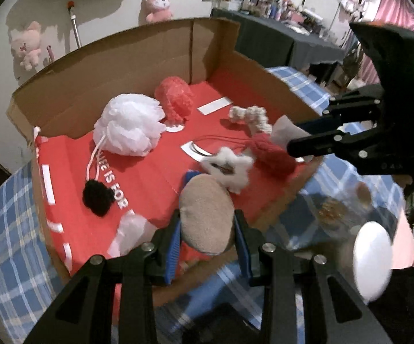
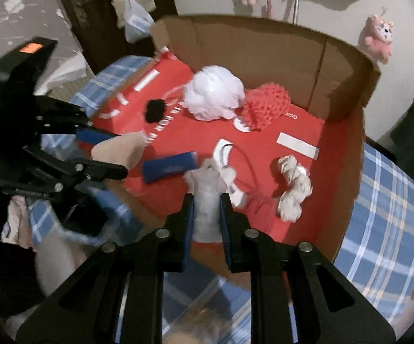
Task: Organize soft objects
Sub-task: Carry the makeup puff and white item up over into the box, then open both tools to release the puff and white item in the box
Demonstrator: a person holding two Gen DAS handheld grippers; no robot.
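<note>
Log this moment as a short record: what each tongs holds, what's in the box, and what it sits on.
left tongs: shut on a tan oval plush pad
right tongs: shut on a white fluffy soft toy
container: open cardboard box with red lining
in box: white mesh bath pouf, red mesh bath pouf, black pompom, white knotted rope piece
surface: blue plaid cloth

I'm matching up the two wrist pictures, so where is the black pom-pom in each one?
Left wrist: black pom-pom lies lower left on the red liner, below the white pouf.
Right wrist: black pom-pom lies upper left of centre, left of the white pouf.
Shared landmark: the white pouf, next to the red pouf.
</note>
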